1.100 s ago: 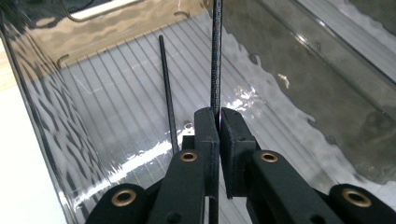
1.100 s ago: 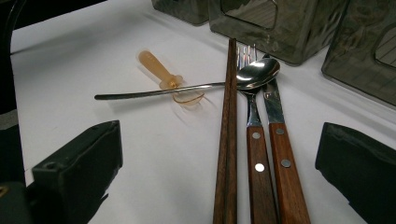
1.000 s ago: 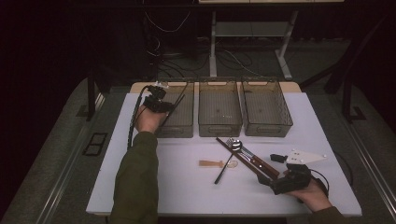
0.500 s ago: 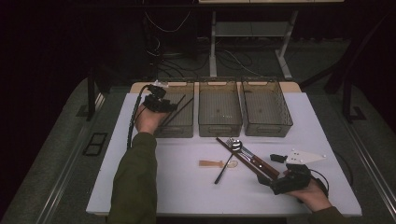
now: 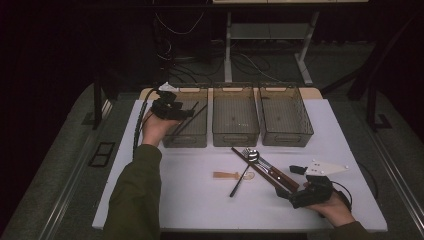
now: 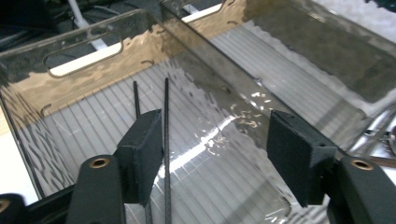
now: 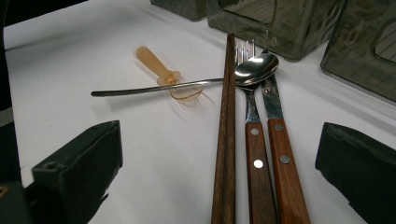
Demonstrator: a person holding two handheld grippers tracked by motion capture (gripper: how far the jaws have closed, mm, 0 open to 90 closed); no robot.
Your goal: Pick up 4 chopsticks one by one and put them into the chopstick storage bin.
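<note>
I am holding the left claw [image 5: 192,114] above the leftmost of three clear bins [image 5: 186,137] at the far side of the white table [image 5: 190,200], with my left forearm reaching forward from the near edge and the hand [image 5: 154,127] curled under the claw body. Its jaws have just been opening and are now standing well apart; in the left gripper view two thin black chopsticks [image 6: 166,140] are lying on the ribbed bin floor, running between the jaws and passing just beside the inner face of the jaw at the left of that view, and no pad is pressing on them. I am resting the right claw [image 5: 292,187] low at the near right of the table, my right hand [image 5: 332,205] behind it, its jaws pointing toward the cutlery. Its jaws are standing wide apart and gripping nothing. In the right gripper view a pair of brown wooden chopsticks [image 7: 226,135], a spoon [image 7: 254,70] and a fork [image 7: 275,116] with riveted wooden handles are lying between those jaws, apart from both pads. Farther off, a thin dark stick [image 7: 154,87] is lying across a small amber piece [image 7: 156,65]. I am reading no labels or writing on any item.
</note>
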